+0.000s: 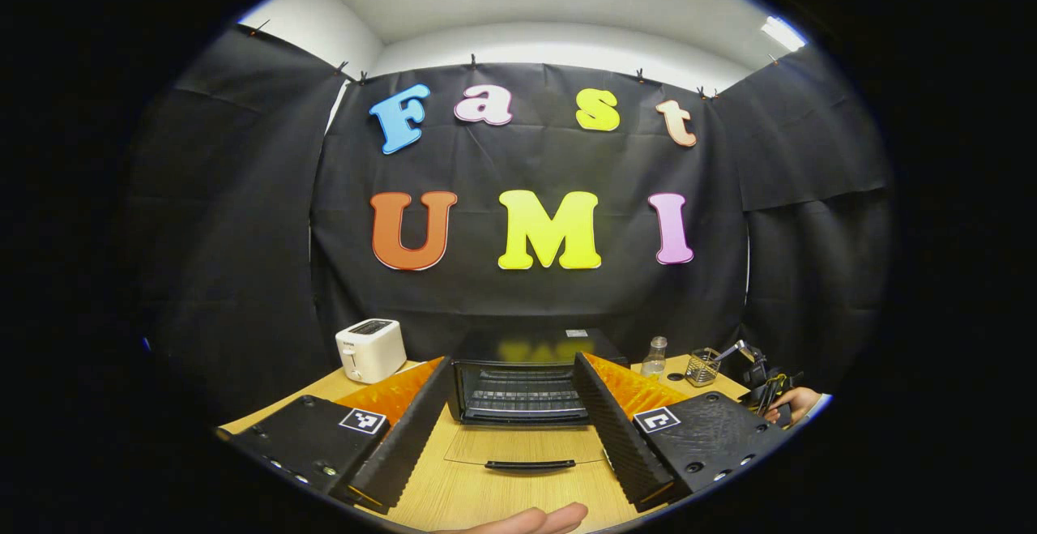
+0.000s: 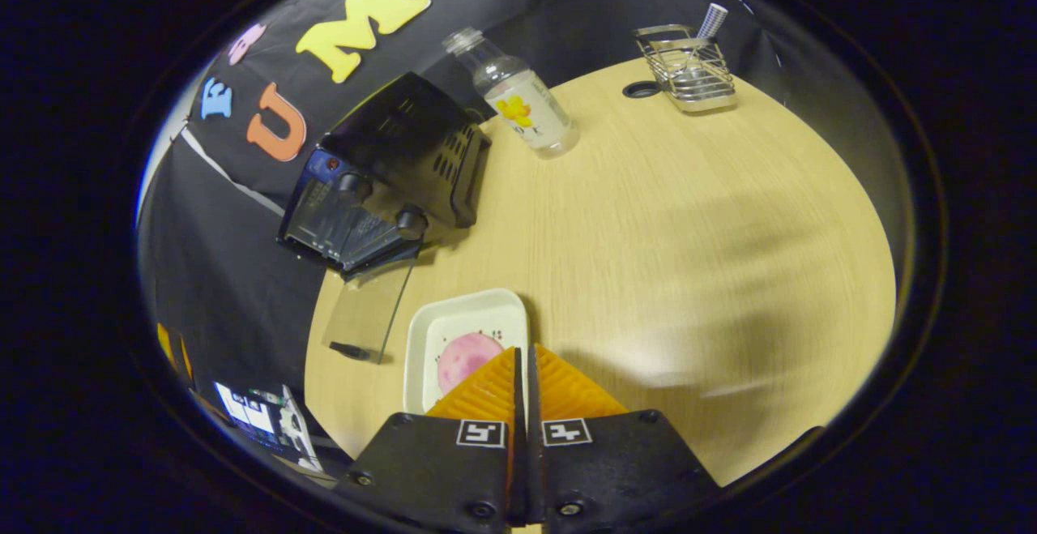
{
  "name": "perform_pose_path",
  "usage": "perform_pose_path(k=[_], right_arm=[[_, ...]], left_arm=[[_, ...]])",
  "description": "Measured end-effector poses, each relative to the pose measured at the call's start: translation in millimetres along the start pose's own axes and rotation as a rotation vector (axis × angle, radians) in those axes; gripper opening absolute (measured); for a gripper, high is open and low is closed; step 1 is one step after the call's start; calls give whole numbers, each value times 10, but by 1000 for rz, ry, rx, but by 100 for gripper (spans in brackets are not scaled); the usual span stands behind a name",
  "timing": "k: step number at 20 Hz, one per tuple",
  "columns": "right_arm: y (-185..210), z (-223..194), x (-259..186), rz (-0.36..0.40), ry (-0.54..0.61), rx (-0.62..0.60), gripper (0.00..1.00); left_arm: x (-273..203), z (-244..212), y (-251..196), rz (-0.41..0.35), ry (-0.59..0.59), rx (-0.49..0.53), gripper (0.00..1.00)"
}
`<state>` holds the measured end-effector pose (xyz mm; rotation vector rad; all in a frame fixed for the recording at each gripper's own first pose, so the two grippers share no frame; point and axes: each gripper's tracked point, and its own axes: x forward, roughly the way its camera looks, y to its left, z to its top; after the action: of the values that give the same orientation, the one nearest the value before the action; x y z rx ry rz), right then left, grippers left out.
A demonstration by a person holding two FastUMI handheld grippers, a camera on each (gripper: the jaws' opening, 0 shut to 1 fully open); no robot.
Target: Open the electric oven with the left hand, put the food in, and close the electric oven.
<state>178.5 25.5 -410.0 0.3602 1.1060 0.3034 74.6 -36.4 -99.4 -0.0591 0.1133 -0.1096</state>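
The black electric oven (image 1: pixel 522 348) stands open at the table's middle, its glass door (image 1: pixel 518 441) folded flat toward me and the wire rack bare inside. My left gripper (image 1: pixel 512 362) is open wide in front of it, one finger on each side of the cavity, holding nothing. In the right gripper view the oven (image 2: pixel 405 153) sits upper left with its door (image 2: pixel 364 307) down. A white tray (image 2: pixel 462 323) with a round pink food (image 2: pixel 466 360) lies near it. My right gripper (image 2: pixel 524 352) is shut on the tray's right rim.
A white toaster (image 1: pixel 370 349) stands left of the oven. A clear bottle (image 2: pixel 518 96) and a wire basket (image 2: pixel 687 68) stand at the back right of the wooden table (image 2: pixel 689 258). A hand (image 1: pixel 527 522) shows at the near edge, another hand (image 1: pixel 798 404) at far right.
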Motion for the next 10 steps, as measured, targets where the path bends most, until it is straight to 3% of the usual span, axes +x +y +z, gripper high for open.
perform_pose_path(k=[2,6,9,10], right_arm=[[-49,-2,32,-41,-3,-34,4],[-5,21,40,-36,-15,-37,0],[81,21,22,2,-24,-42,7],[89,29,24,4,-32,-45,16]], left_arm=[[13,-31,13,-2,6,0,95],[18,-103,-32,-15,24,10,95],[46,-152,-69,-29,36,23,95],[50,-180,-70,-31,41,26,95]])
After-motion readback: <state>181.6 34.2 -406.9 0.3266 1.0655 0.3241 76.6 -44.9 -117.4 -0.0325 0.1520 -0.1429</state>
